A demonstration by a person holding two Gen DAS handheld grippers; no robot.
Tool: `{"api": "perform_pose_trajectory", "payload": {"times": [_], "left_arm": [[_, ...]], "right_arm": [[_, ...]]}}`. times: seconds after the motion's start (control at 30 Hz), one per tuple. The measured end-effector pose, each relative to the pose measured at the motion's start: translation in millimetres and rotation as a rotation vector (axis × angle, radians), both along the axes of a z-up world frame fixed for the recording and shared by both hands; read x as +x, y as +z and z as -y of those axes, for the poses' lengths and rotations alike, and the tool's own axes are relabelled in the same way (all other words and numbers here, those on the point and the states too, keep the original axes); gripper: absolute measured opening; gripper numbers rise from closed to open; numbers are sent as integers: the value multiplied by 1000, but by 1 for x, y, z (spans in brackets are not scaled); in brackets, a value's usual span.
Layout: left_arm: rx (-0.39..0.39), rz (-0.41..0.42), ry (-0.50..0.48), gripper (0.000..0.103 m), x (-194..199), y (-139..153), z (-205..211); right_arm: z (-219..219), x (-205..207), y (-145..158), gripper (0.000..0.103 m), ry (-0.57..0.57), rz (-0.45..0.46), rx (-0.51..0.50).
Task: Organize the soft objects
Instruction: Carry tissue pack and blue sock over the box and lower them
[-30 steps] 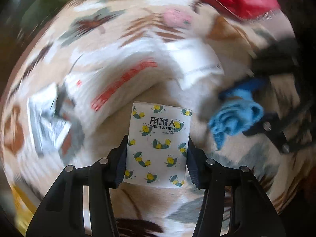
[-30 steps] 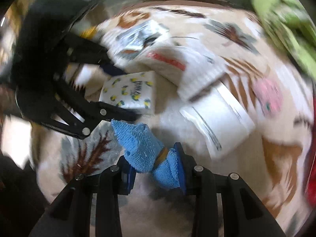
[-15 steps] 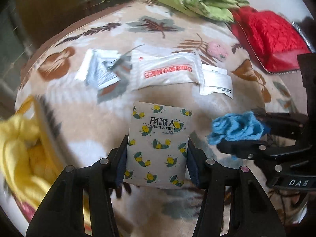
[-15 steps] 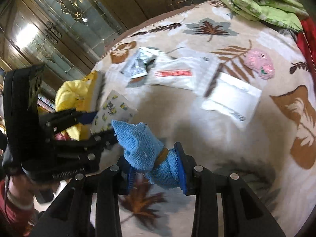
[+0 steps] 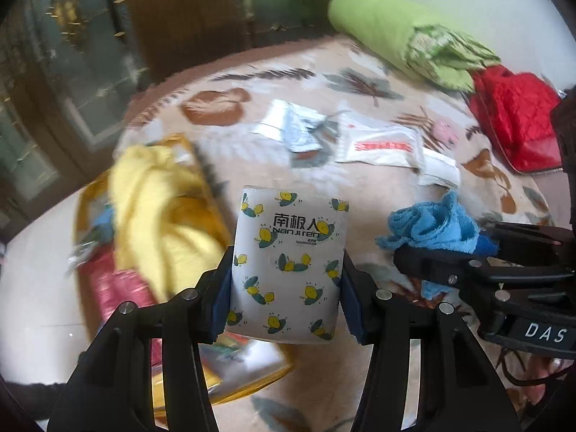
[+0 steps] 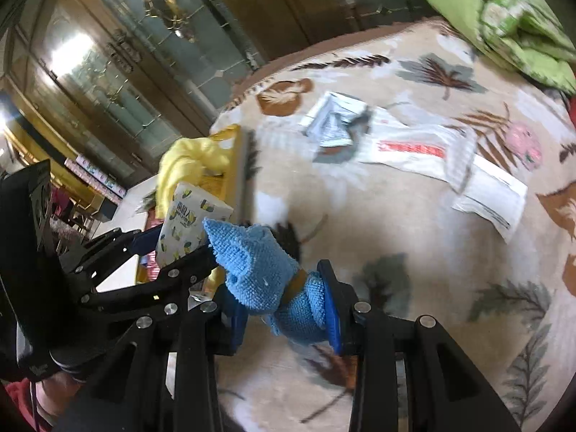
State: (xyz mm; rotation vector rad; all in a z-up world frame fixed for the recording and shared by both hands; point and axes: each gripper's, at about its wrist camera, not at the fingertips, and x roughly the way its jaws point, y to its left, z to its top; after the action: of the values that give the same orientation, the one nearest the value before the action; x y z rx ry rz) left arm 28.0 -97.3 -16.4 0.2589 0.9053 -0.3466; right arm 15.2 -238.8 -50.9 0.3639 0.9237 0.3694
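Tissue pack (image 5: 288, 270) left of cloth (image 5: 432, 225) — packets (image 5: 381, 144) behind

White tissue pack with lemon print (image 5: 288, 270), clamped between the left jaws: black Chinese characters "南极人" above Latin lettering "NanJiren"; a smaller line beneath is illegible. Black body of the right gripper (image 5: 543, 333), to the right of the left jaws: white letters "DAS". White flat packet (image 6: 414, 149) on the bed, well beyond the right jaws: a red band of print, too blurred to read.
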Motion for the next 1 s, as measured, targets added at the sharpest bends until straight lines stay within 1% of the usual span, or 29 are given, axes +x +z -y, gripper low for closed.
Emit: {"api": "perform_pose_trajectory", "payload": {"times": [0.2, 0.37, 0.47, 0.63, 0.8, 0.97, 1.0], "left_arm": [[-33, 23, 92, 52, -9, 12, -45], [-62, 13, 177, 52, -8, 12, -86], [-70, 4, 227, 52, -7, 9, -108], [-68, -4, 275, 52, -6, 0, -128], [-69, -13, 314, 52, 0, -12, -139], [-70, -13, 332, 52, 5, -21, -144], [-60, -4, 335, 52, 6, -23, -143]], "right_arm": [[-36, 9, 8, 35, 47, 1, 4], [-73, 20, 13, 35, 101, 7, -6], [-93, 24, 10, 35, 130, -3, -14], [-120, 33, -2, 36, 165, -34, -25], [-137, 42, -10, 36, 181, -48, -69], [-142, 47, -20, 36, 173, -69, -105], [-143, 48, -21, 36, 173, -71, -112]]}}
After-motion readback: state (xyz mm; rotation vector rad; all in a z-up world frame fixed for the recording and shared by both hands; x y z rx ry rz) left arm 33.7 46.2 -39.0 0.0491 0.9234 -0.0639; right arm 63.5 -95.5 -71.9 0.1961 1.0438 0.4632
